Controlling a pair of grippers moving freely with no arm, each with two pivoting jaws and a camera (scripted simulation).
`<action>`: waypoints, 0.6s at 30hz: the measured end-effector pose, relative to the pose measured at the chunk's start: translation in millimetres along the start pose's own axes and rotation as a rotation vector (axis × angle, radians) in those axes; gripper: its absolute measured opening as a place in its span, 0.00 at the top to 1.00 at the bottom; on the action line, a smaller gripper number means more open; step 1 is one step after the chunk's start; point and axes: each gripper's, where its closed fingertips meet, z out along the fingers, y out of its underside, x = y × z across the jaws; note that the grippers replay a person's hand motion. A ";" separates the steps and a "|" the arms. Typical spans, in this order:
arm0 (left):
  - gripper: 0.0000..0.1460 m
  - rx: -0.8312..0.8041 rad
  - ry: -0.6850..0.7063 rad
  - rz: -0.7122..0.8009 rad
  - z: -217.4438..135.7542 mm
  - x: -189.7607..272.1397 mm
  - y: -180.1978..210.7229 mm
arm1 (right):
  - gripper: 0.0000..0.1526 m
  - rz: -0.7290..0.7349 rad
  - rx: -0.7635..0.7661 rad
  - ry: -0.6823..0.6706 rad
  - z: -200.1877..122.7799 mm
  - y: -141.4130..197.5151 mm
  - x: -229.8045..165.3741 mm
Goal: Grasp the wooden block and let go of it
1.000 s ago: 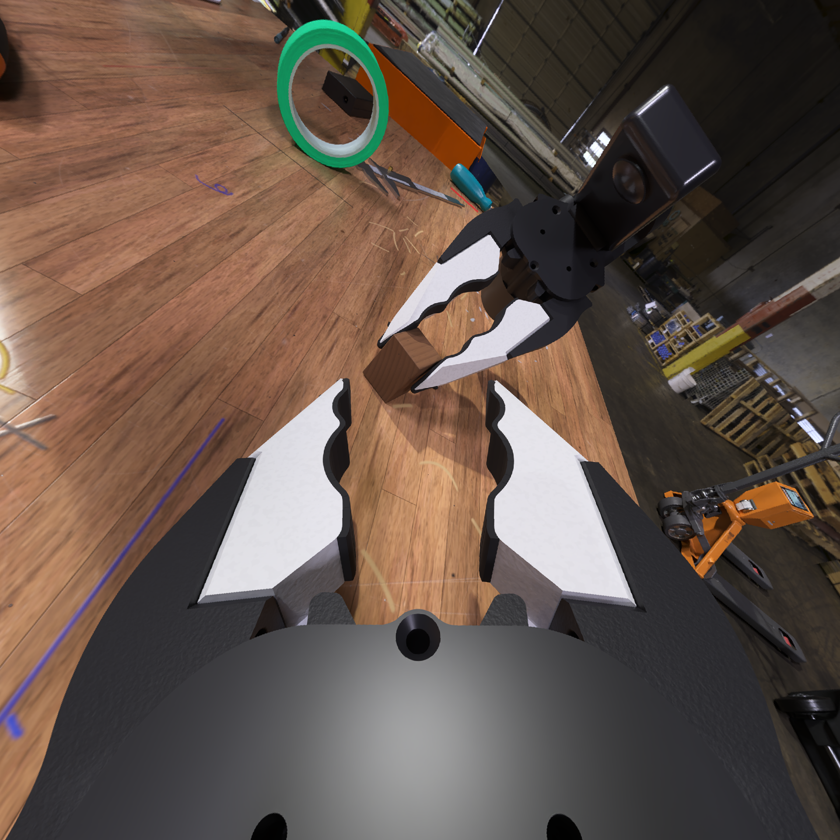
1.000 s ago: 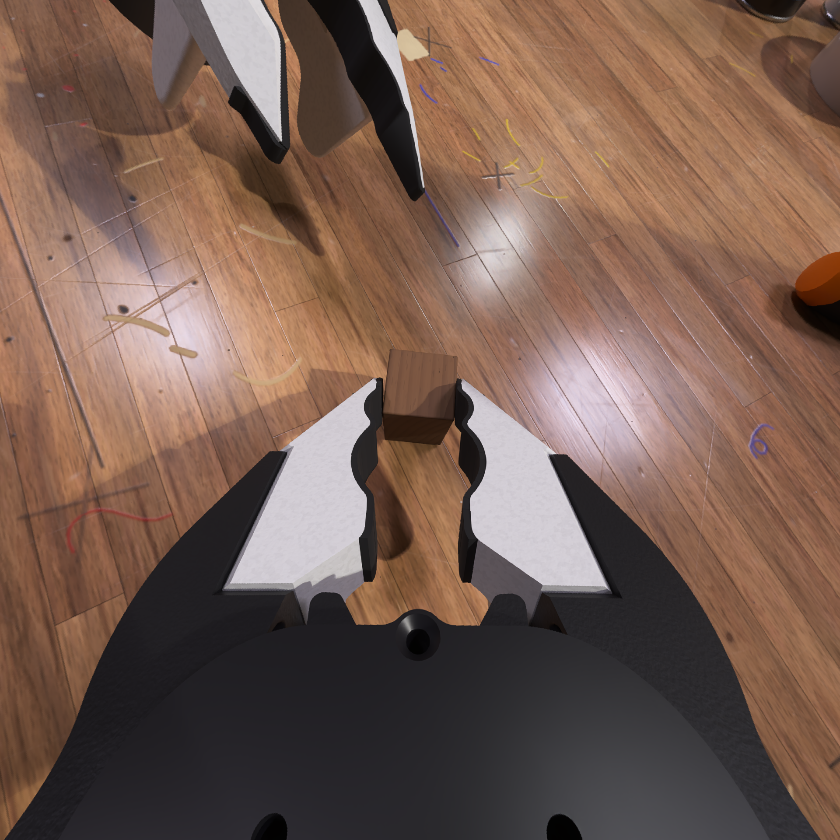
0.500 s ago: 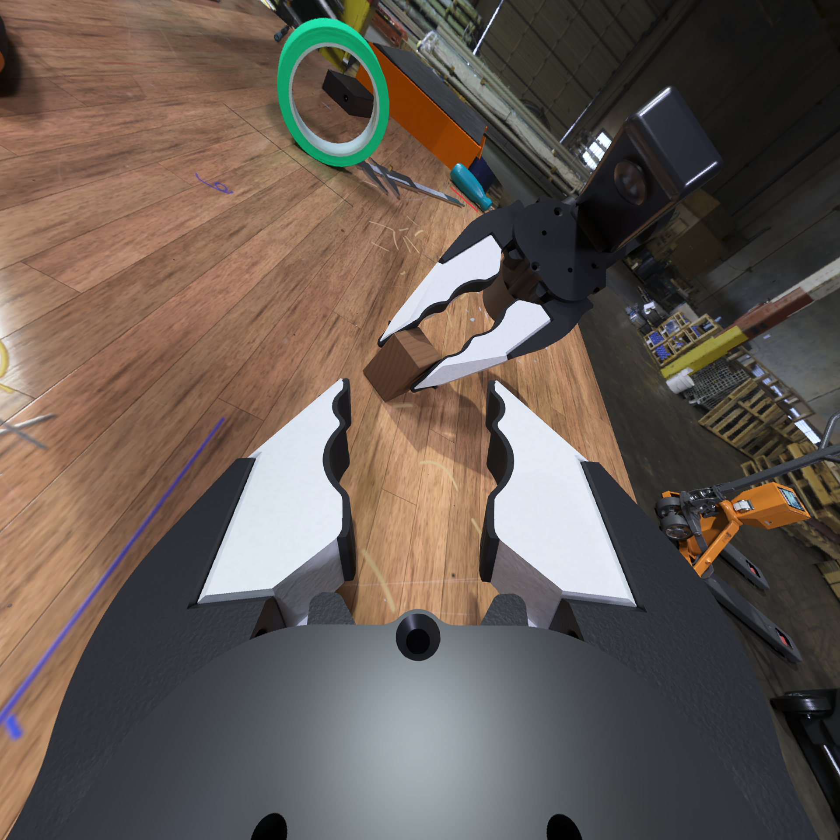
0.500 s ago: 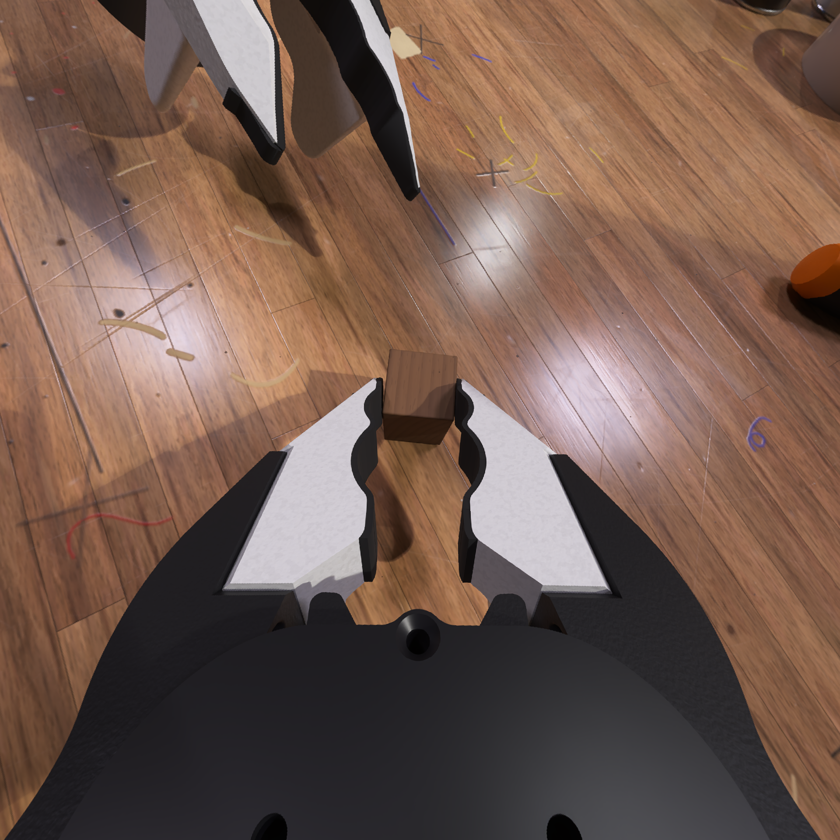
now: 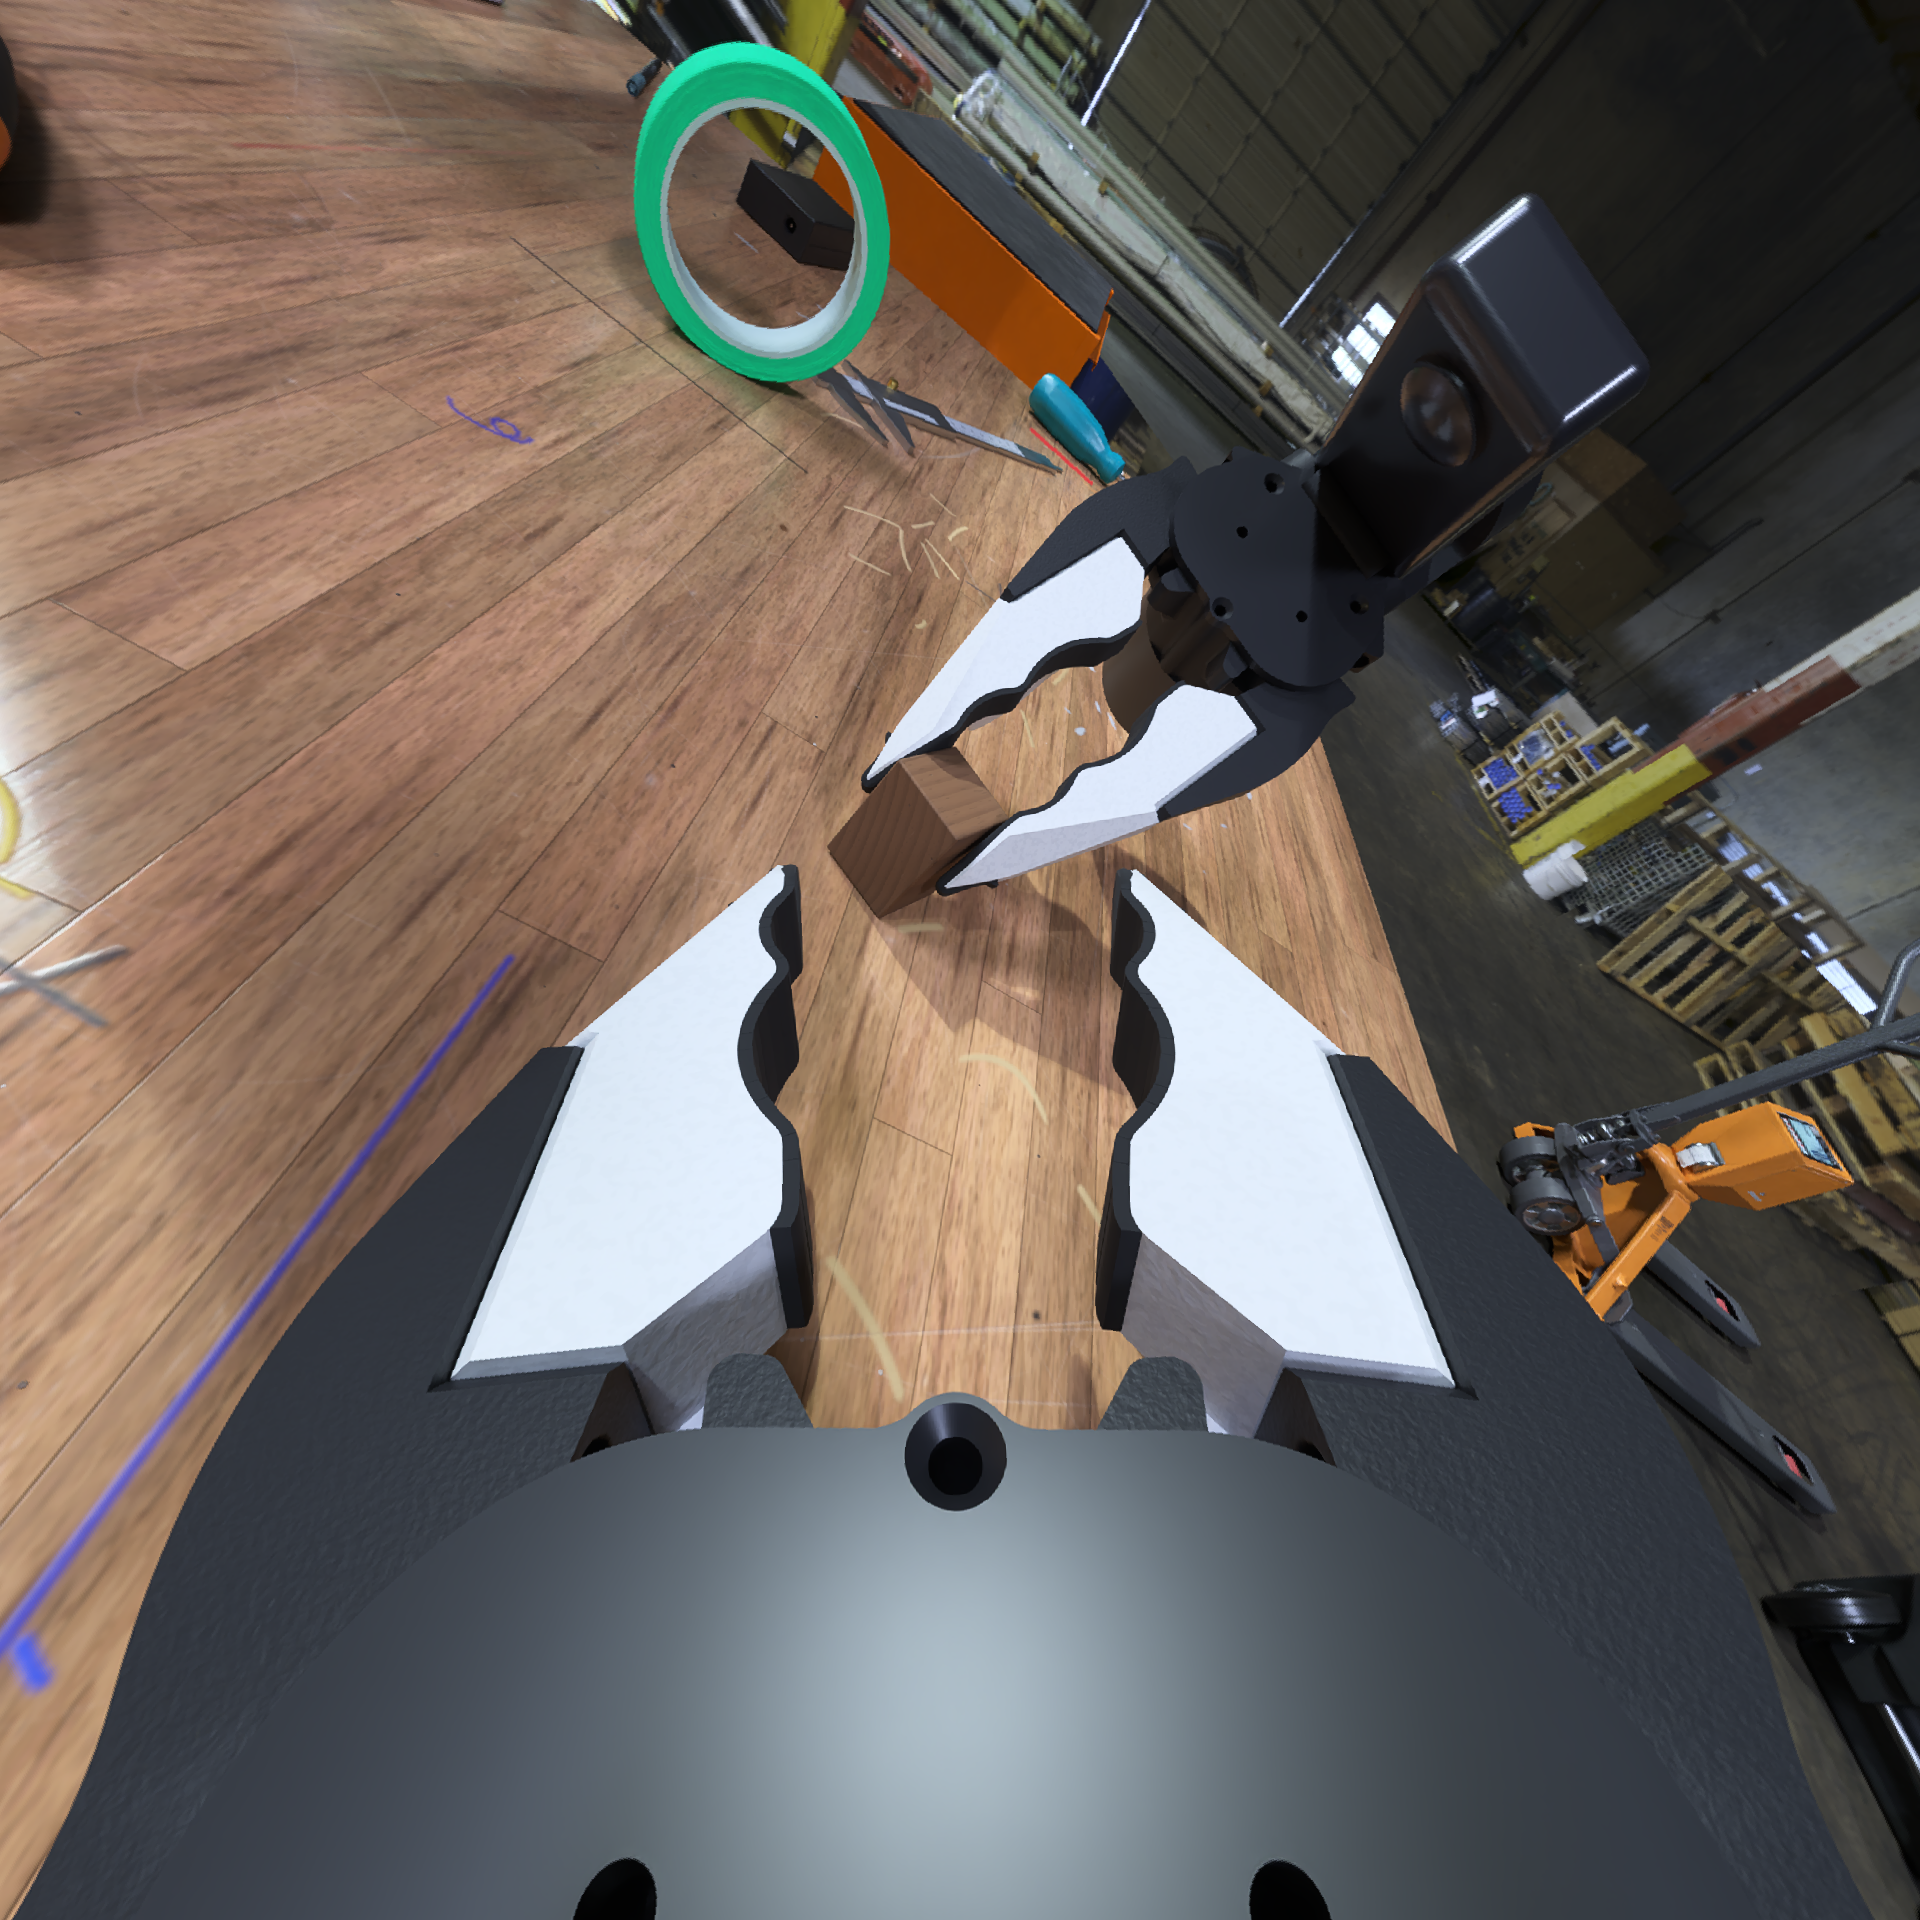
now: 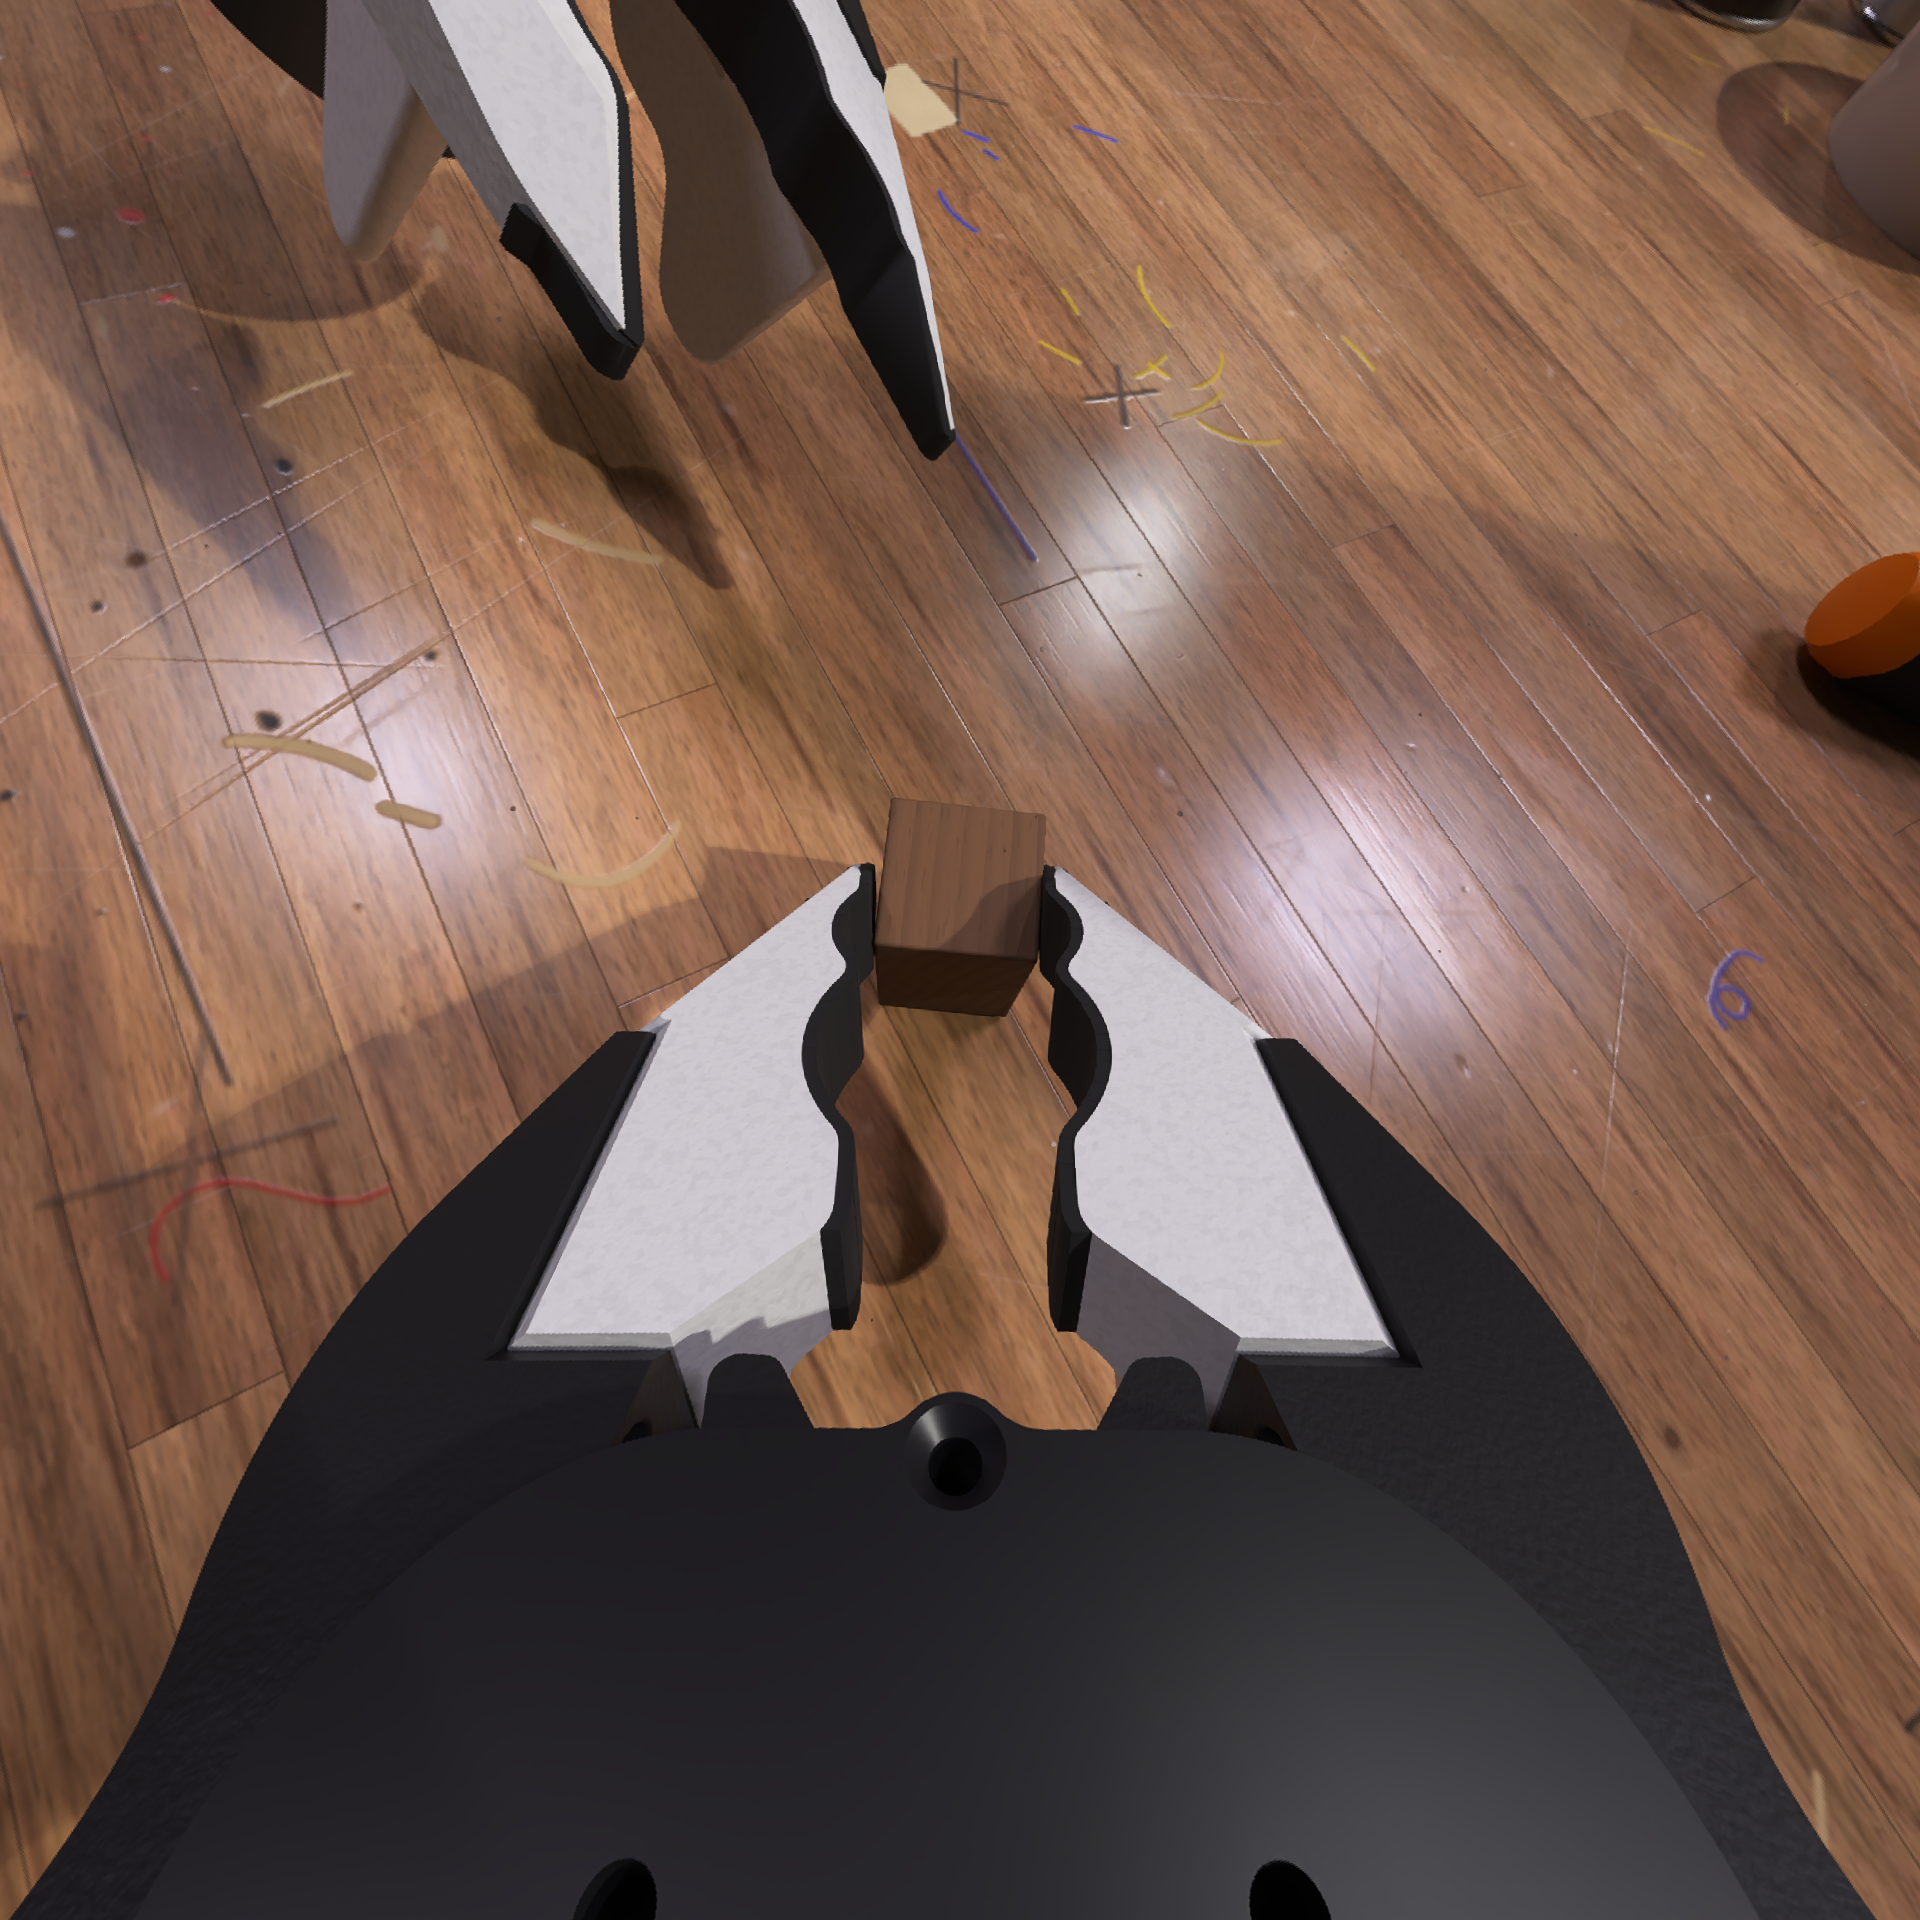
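A small brown wooden block [image 6: 961, 862] sits between the fingertips of my right gripper [image 6: 956, 883], which is shut on it, low over the wooden table [image 6: 1351, 727]. I cannot tell whether the block touches the table. In the left wrist view the block [image 5: 904, 842] and the right gripper [image 5: 912, 831] are just ahead of my left gripper [image 5: 958, 878], which is open and empty and hovers a short way from the block. The left gripper [image 6: 774, 400] also shows at the top of the right wrist view, above the table.
A green tape roll [image 5: 764, 208] stands on edge at the far end, with a black box [image 5: 795, 213] and an orange-sided case [image 5: 966, 229] behind it. Metal calipers [image 5: 935, 426] and a teal-handled tool [image 5: 1075, 426] lie nearby. The table's edge [image 5: 1382, 935] runs along the right. An orange object [image 6: 1865, 629] lies at the right.
The right gripper, shut on the block, has shifted very slightly, and the table marks have drifted a little in its view. The left gripper has not moved.
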 end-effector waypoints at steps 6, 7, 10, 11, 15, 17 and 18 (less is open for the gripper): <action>0.59 0.001 0.000 0.000 -0.1 0.0 0.0 | 0.80 0.002 0.000 0.001 0.0 0.0 0.4; 0.59 0.000 0.000 0.000 -0.1 0.0 0.0 | 0.80 0.002 0.000 0.002 0.0 0.1 0.4; 0.59 0.001 0.000 0.000 -0.1 0.0 0.0 | 0.80 0.001 0.000 0.002 0.0 0.1 0.3; 0.59 0.000 0.000 0.000 0.0 0.1 0.0 | 0.80 0.001 0.000 0.002 0.0 0.1 0.4; 0.59 0.000 0.000 0.000 -0.1 0.1 -0.1 | 0.80 0.002 0.001 0.003 -0.1 0.1 0.4; 0.59 0.000 0.000 0.000 0.0 0.0 -0.1 | 0.80 0.002 -0.001 0.005 -0.3 0.4 0.9; 0.59 0.001 0.000 0.000 0.0 0.1 0.0 | 0.80 0.002 -0.001 0.006 -0.5 0.6 1.1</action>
